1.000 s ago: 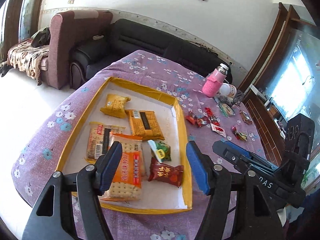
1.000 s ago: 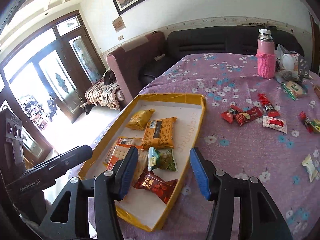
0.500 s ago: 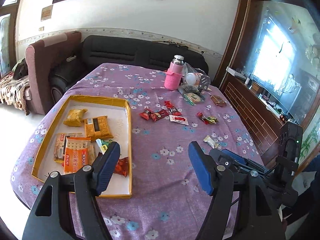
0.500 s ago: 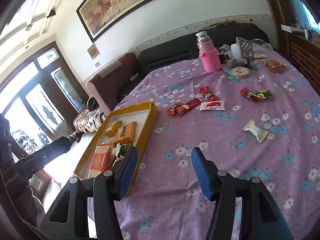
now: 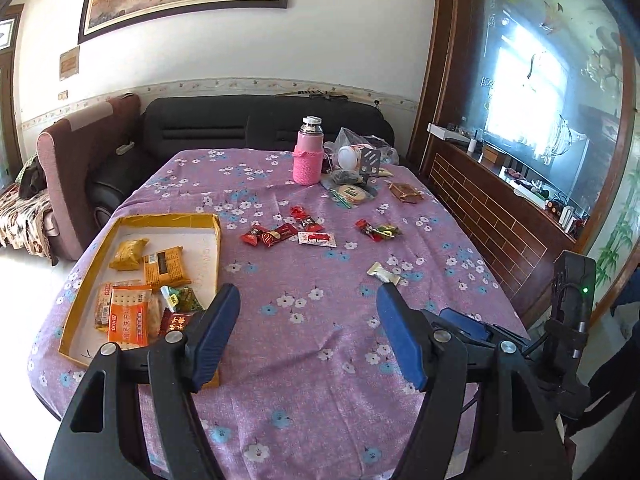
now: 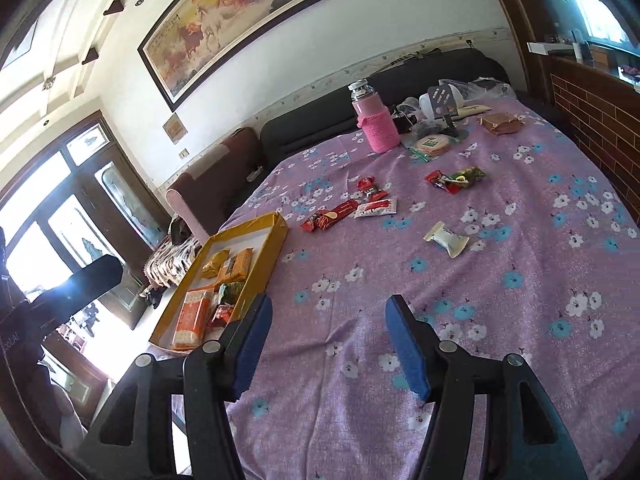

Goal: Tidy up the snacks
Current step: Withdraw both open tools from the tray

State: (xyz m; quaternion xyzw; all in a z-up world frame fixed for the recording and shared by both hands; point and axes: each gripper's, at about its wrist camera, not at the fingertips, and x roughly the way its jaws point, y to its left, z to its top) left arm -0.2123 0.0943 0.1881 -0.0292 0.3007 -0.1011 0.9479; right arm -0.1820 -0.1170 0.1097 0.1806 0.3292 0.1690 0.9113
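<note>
The yellow tray [image 5: 218, 236] at nine o'clock on the purple tablecloth [image 5: 312, 340] already holds about six packets (biscuits and small sweets), so the sorting looks partly done. Left loose are the red candies [image 5: 288, 234] toward twelve o'clock, a red-and-green pair [image 5: 378, 230] at one o'clock, and a white wrapped sweet [image 5: 384, 273] nearest the tongs. The left gripper [image 5: 308, 336] stands spread and empty; the right gripper [image 6: 328, 344], jaws just opening, pinches nothing.

Both grippers swung from over the tray [image 5: 218, 240] to bare tablecloth [image 5: 304, 344], right jaws opening empty.
</note>
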